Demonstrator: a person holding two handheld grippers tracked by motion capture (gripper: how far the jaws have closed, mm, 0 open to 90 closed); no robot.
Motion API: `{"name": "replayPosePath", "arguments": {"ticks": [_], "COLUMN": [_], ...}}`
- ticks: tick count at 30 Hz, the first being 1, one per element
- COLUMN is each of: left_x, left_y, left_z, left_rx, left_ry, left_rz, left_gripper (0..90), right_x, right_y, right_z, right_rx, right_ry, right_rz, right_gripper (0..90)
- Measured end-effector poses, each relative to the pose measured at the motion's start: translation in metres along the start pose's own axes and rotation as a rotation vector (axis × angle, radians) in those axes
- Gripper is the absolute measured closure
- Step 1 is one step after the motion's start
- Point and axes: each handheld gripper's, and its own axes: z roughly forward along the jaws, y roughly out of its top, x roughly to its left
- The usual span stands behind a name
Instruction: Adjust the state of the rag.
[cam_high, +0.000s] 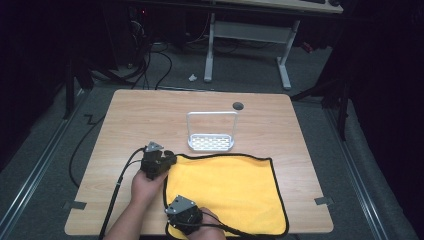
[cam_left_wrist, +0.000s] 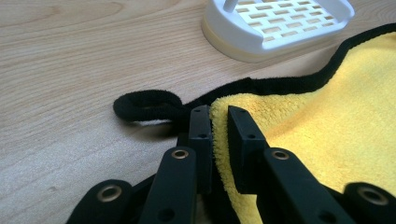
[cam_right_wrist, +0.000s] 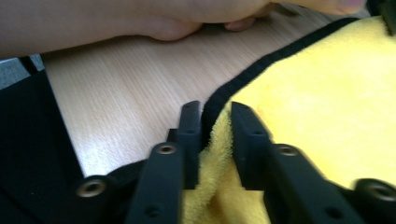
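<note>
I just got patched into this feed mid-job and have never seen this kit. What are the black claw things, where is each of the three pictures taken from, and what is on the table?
No robot arm here: a person holds a black two-jaw gripper in each hand. The high view looks down on the light wooden table from above the person's side; the left gripper is at the cloth's far left corner, the right gripper at its near left edge. The other two pictures come from cameras riding on each gripper, looking along its own jaws.

On the table lie a yellow fleecy cloth with black edging and, just beyond it, a white slotted plastic tray with a tall wire handle.

In the left gripper view the jaws pinch the cloth's corner beside a small black hanging loop. In the right gripper view the jaws pinch the cloth's edge.
</note>
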Motion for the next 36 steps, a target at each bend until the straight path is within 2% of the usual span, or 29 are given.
{"name": "replayPosePath", "arguments": {"ticks": [2, 5, 8, 11, 17, 20, 23, 26, 28, 30, 32, 36], "left_x": [0.001, 0.001, 0.004, 0.005, 0.008, 0.009, 0.01, 0.01, 0.01, 0.012, 0.017, 0.032], "left_y": [0.0, 0.0, 0.0, 0.0, 0.001, 0.001, -0.001, -0.001, -0.001, -0.001, -0.002, -0.009], "left_z": [0.0, 0.0, 0.0, -0.001, -0.001, -0.005, -0.011, -0.017, -0.022, -0.028, -0.036, -0.051], "left_rx": [0.001, 0.0, -0.001, 0.0, 0.004, -0.012, -0.062, -0.082, -0.081, -0.092, -0.105, -0.102], "left_ry": [-0.003, -0.008, -0.027, -0.033, -0.064, -0.067, -0.083, -0.073, -0.051, -0.036, -0.026, 0.024], "left_rz": [-0.005, -0.01, -0.036, -0.041, -0.078, -0.089, -0.135, -0.141, -0.122, -0.123, -0.136, -0.165], "left_gripper": [80.4, 80.4, 80.4, 80.5, 81.8, 82.6, 82.8, 82.8, 82.7, 82.6, 82.6, 82.6], "right_x": [-0.003, -0.003, -0.002, -0.003, -0.007, -0.01, -0.01, -0.006, -0.003, 0.002, 0.007, 0.019], "right_y": [-0.001, 0.0, 0.001, 0.002, 0.006, 0.007, 0.01, 0.015, 0.019, 0.024, 0.029, 0.04], "right_z": [-0.001, -0.005, -0.01, -0.017, -0.033, -0.04, -0.043, -0.044, -0.042, -0.039, -0.034, -0.021], "right_rx": [-0.002, -0.011, -0.042, -0.075, -0.129, -0.15, -0.165, -0.178, -0.186, -0.188, -0.191, -0.187], "right_ry": [0.003, -0.006, -0.015, -0.026, -0.042, -0.044, -0.038, -0.031, -0.024, -0.021, -0.012, 0.001], "right_rz": [0.009, -0.009, -0.02, -0.032, -0.031, -0.023, -0.019, -0.033, -0.043, -0.05, -0.062, -0.076], "right_gripper": [81.9, 82.5, 82.7, 82.8, 82.9, 83.0, 83.2, 83.2, 83.2, 83.2, 83.2, 83.1]}}
